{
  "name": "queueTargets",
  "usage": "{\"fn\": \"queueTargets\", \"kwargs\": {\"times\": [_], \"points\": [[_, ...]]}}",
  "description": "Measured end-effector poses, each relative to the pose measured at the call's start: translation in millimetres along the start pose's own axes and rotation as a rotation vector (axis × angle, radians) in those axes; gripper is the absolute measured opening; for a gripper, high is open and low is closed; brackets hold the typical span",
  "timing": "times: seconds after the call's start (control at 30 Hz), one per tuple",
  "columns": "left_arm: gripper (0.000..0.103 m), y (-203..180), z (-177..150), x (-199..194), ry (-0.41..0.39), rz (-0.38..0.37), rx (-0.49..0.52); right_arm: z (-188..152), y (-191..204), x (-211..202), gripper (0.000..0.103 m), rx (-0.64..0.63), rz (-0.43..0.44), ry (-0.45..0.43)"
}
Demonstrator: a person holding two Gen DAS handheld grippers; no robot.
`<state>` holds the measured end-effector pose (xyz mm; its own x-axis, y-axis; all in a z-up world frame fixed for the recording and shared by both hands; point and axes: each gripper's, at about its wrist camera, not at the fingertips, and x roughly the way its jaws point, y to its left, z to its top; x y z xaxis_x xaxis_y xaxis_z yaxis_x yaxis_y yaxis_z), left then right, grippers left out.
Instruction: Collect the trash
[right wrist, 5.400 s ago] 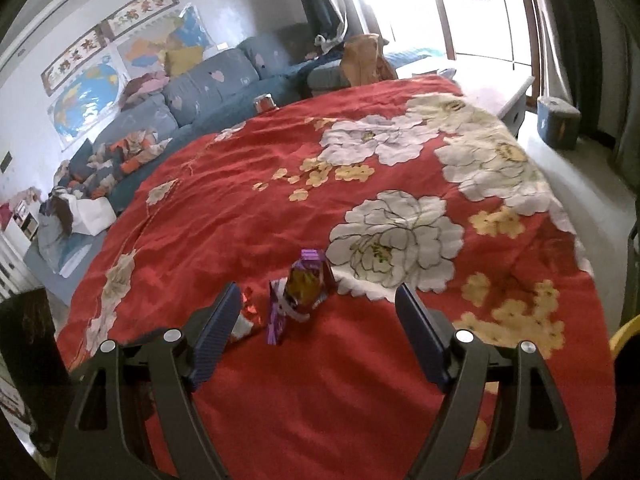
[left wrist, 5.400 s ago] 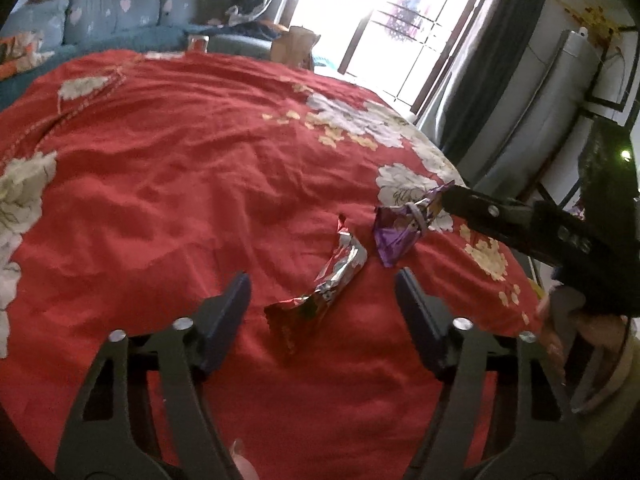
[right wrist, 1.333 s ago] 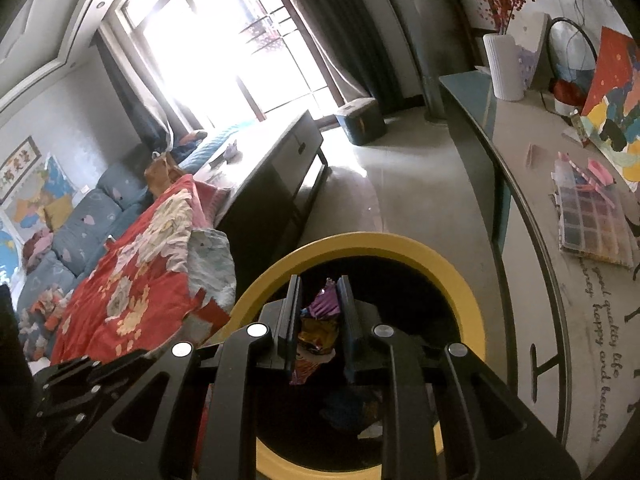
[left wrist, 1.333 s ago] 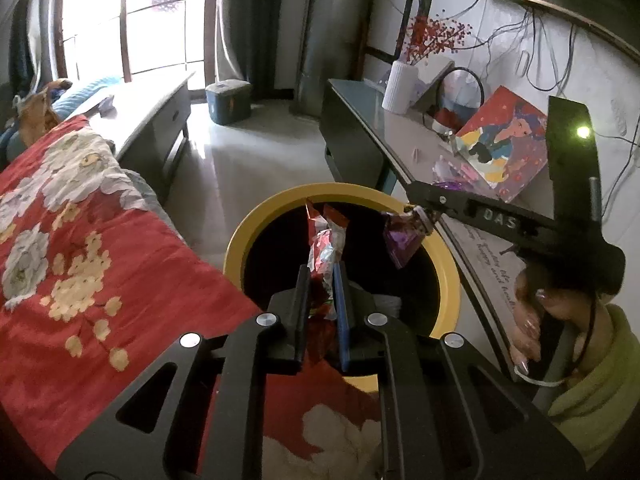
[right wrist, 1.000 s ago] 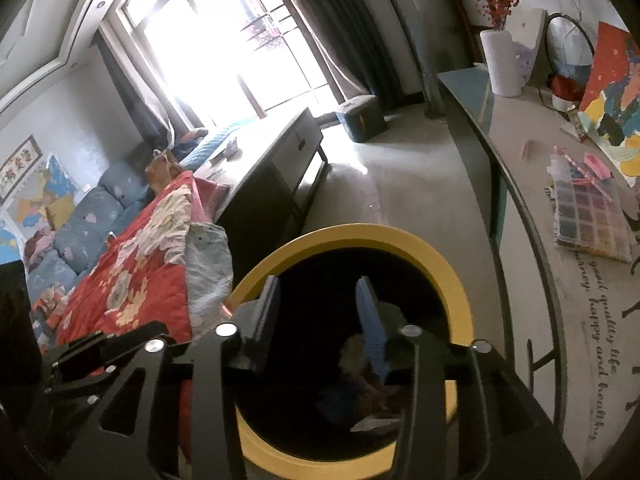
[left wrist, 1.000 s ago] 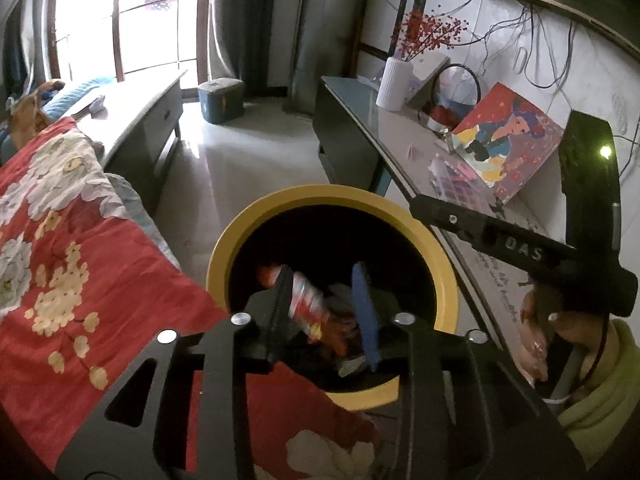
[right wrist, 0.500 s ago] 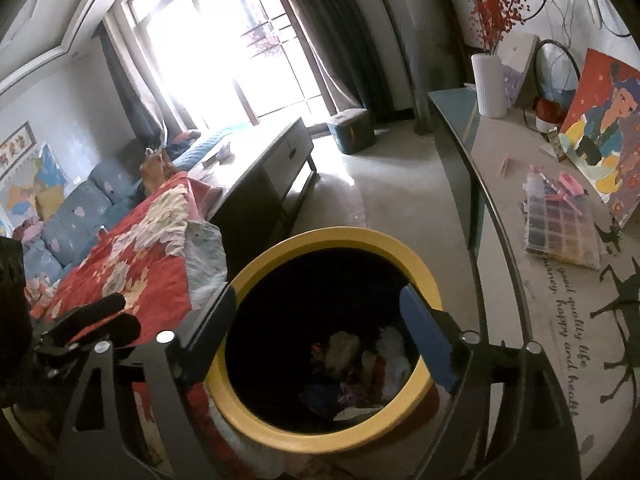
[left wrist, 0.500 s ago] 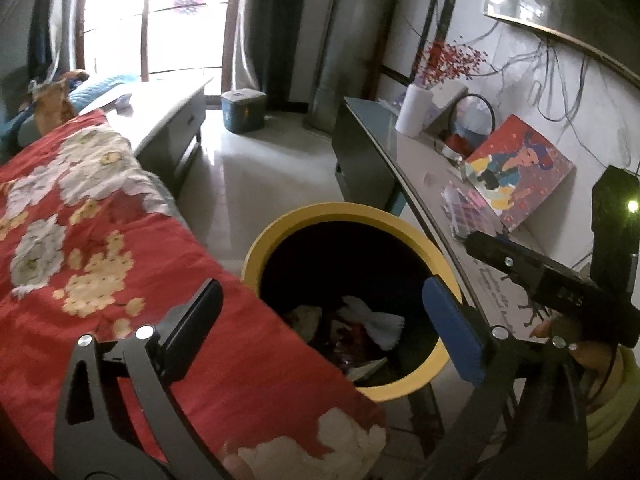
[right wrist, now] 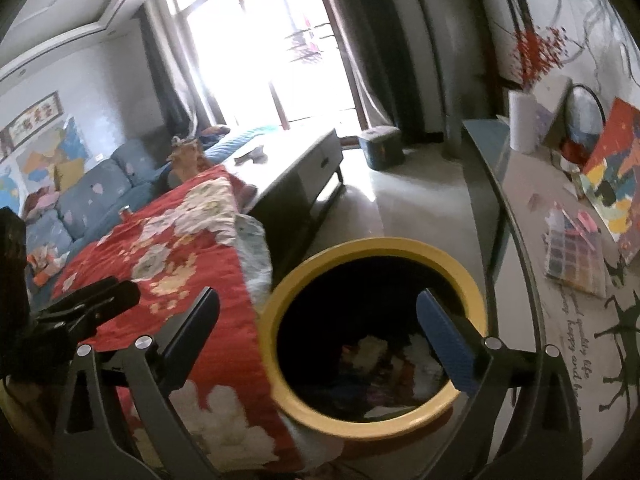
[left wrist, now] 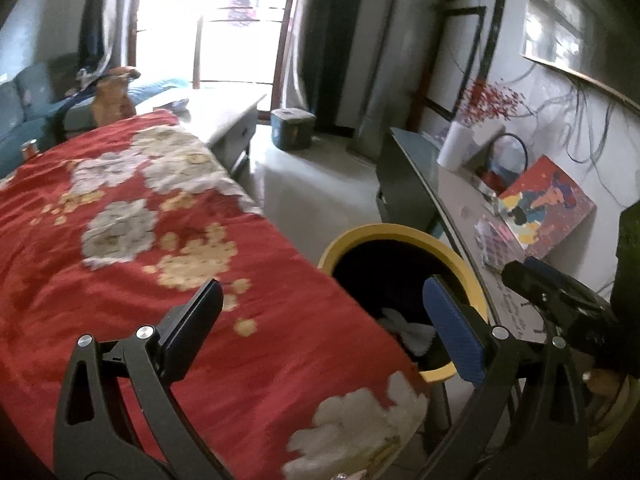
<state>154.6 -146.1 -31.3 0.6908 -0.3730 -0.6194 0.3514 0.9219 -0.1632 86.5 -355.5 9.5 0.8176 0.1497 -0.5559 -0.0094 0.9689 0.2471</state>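
A black bin with a yellow rim (left wrist: 400, 230) stands beside the edge of the red floral cloth (left wrist: 120, 280). White crumpled paper (left wrist: 408, 330) and mixed wrappers (right wrist: 384, 364) lie inside the bin (right wrist: 360, 248). My left gripper (left wrist: 320, 284) is open and empty, over the cloth's edge and the bin's left rim. My right gripper (right wrist: 316, 294) hovers above the bin mouth; its jaws are opening with nothing between them. The right gripper's black frame (left wrist: 568, 308) shows at the right of the left wrist view.
A long side table (right wrist: 520, 208) right of the bin carries a painting (left wrist: 548, 208), a white vase (left wrist: 454, 152) and a bead box (right wrist: 576, 252). A low grey cabinet (right wrist: 304, 168), a teal box (left wrist: 292, 128) and a blue sofa (right wrist: 92, 196) lie beyond.
Both grippers went from shut on wrappers over the bin to wide open. The wrappers dropped into the bin. Both hands have pulled back and up, and the bin looks smaller.
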Motion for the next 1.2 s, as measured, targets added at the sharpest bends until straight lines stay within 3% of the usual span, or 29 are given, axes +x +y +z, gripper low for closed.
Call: {"fn": "queueTargets", "kwargs": {"times": [0.23,0.67,0.9,1.2], "points": [[0.092,31.0,-13.6,-34.9,-0.053,0.065,-0.064,-10.4,47.4,-11.5,0.096,-0.085,0.027,-0.059],[0.092,64.5,-58.4,-101.8,-0.223,0.189,-0.12,-41.4,88.1,-46.4,0.096,-0.139,0.007,-0.339],[0.092,64.9,-65.7,-116.0,-0.271,0.2,-0.114,-46.6,93.9,-44.2,0.096,-0.129,0.008,-0.339],[0.092,65.4,-67.6,-116.9,-0.27,0.201,-0.116,-48.3,98.0,-41.4,0.096,-0.138,0.007,-0.324]]}}
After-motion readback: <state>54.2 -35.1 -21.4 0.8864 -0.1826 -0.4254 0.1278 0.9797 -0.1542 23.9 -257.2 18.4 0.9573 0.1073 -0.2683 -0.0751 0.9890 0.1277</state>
